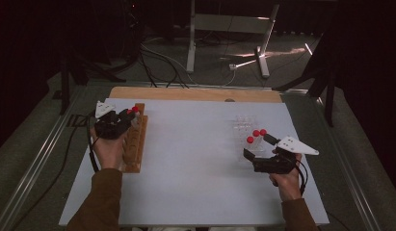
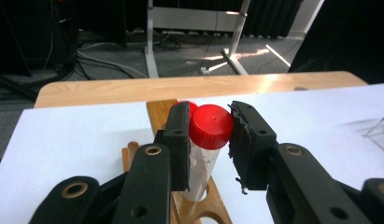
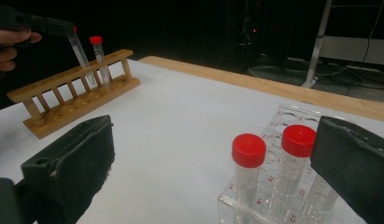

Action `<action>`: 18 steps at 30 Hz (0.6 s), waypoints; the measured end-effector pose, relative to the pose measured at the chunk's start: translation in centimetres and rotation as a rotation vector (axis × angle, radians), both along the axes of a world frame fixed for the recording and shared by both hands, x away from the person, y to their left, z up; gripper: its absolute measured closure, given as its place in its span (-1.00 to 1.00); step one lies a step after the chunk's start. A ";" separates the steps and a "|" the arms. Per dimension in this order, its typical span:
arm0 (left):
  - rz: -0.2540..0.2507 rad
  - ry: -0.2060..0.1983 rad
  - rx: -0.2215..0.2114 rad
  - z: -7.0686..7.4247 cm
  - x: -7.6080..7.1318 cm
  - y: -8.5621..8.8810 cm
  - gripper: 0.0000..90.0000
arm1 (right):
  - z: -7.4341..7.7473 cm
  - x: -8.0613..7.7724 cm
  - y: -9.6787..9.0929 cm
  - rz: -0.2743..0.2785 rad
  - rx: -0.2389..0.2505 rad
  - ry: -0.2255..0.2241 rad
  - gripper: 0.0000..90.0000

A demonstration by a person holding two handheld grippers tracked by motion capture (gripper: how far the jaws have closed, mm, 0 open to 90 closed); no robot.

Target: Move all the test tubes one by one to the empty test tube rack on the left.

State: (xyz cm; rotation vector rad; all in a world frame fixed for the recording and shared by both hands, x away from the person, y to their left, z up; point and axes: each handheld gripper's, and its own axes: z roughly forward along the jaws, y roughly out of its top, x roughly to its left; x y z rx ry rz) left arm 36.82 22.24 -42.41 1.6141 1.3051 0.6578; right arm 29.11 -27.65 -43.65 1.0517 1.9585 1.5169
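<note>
Two racks sit on the white table [image 1: 186, 183]: a wooden test-tube rack [image 1: 136, 142] at the 9 o'clock side and a clear plastic rack [image 1: 244, 129] toward 3 o'clock, well apart.

Left gripper [image 2: 211, 140]: jaws pinched on a red-capped tube [image 2: 206, 149], pads pressing just below the cap on both sides. The tube's lower end sits in a hole of the wooden rack's top rail, the tube leaning slightly in the right gripper view. A second red-capped tube [image 3: 99, 56] stands upright in the same rack, just beyond the held one toward 12 o'clock.

Right gripper [image 1: 263, 147]: jaws spread wide, nothing between the pads. It hovers at the 5 o'clock edge of the clear rack, where three red caps show in the high view; two capped tubes [image 3: 248, 163] stand upright in the near compartments, between the open jaws' line of sight but untouched.

A wooden strip [image 1: 195, 94] borders the table at 12 o'clock.
</note>
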 end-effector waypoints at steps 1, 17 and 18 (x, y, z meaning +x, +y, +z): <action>-0.002 0.005 0.003 -0.1 0.0 0.0 0.56 | 0.0 0.0 0.0 0.001 0.000 0.000 -1.00; -0.017 0.075 0.009 -1.6 0.6 0.1 0.56 | 0.0 0.0 0.0 -0.001 0.001 -0.003 -1.00; -0.020 0.077 0.012 -1.7 0.6 0.1 0.56 | 0.0 0.0 -0.1 -0.002 0.003 -0.002 -1.00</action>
